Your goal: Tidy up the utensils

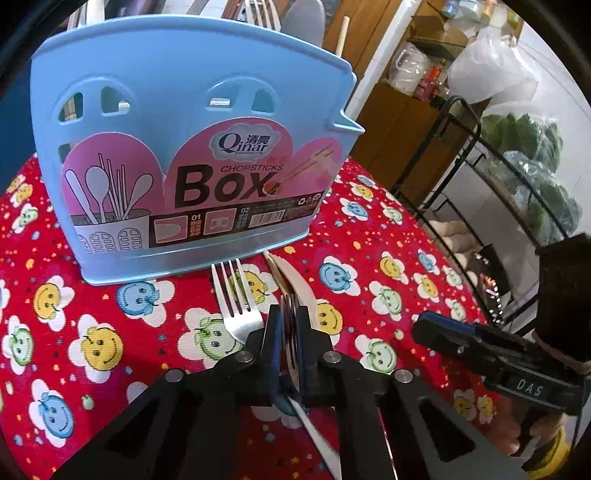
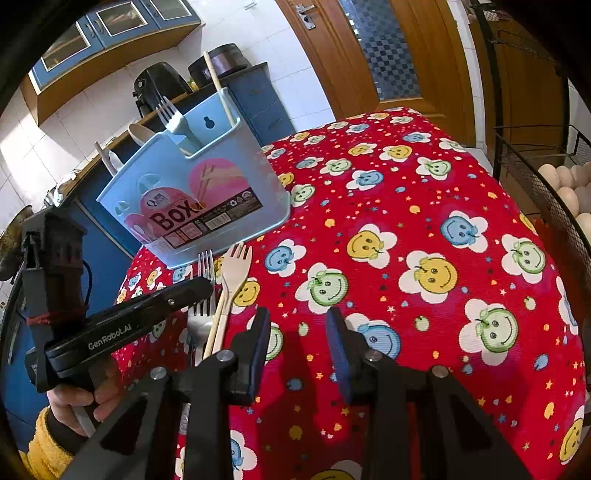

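Left gripper (image 1: 288, 325) fingers pinched on metal fork (image 1: 291, 343) on desk (image 1: 388, 236), before blue chopsticks box (image 1: 184, 147). Right gripper (image 2: 299, 332) part-open, empty. Risk: thin edge-on grip slips, dragging neighbouring second fork (image 1: 232, 295), cream fork (image 2: 232, 273).

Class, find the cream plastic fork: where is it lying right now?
In the right wrist view the cream fork lies on the tablecloth just in front of the blue box, right of the metal fork.

Wooden door (image 2: 373, 48) with checkered glass behind table's red smiley cloth (image 2: 424, 206); white tiled wall (image 2: 110, 99), blue cabinets (image 2: 110, 22) left of door, black wire rack (image 1: 491, 192) right, daylight
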`<control>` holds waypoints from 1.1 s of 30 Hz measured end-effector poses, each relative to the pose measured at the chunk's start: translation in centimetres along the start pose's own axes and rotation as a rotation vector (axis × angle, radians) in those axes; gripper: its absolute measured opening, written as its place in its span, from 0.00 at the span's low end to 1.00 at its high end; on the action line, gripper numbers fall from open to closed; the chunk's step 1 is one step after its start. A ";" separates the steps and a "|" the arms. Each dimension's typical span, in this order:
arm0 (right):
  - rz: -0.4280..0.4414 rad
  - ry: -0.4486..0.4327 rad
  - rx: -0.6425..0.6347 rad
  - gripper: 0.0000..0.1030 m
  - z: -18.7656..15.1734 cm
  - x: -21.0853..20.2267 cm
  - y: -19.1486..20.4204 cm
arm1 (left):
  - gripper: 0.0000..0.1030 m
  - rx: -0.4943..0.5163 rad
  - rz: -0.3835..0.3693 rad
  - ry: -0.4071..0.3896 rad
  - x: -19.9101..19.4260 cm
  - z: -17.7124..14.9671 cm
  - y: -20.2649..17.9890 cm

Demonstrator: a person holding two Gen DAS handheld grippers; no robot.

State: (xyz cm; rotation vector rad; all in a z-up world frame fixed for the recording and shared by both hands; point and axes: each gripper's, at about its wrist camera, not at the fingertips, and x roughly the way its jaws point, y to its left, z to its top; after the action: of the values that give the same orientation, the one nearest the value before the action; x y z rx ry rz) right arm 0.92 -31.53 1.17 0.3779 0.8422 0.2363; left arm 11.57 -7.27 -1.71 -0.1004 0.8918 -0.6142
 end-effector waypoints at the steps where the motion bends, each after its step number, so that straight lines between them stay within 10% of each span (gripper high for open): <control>1: 0.001 0.000 -0.001 0.34 0.0 0.0 0.0 | 0.06 0.006 0.005 0.004 0.0 -0.1 -0.1; 20: 0.008 -0.010 -0.043 0.34 0.4 -0.5 1.4 | 0.02 0.016 0.070 -0.146 -6.4 -0.3 0.9; 33: 0.179 0.032 -0.188 0.34 2.5 2.5 6.5 | 0.02 -0.026 0.288 -0.211 -12.2 0.1 6.2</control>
State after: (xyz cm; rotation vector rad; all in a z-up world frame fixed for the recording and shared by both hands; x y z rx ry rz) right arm 4.07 -25.32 3.75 0.2739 0.8107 0.4856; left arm 8.77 4.36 4.82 -0.0570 0.6932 -0.3170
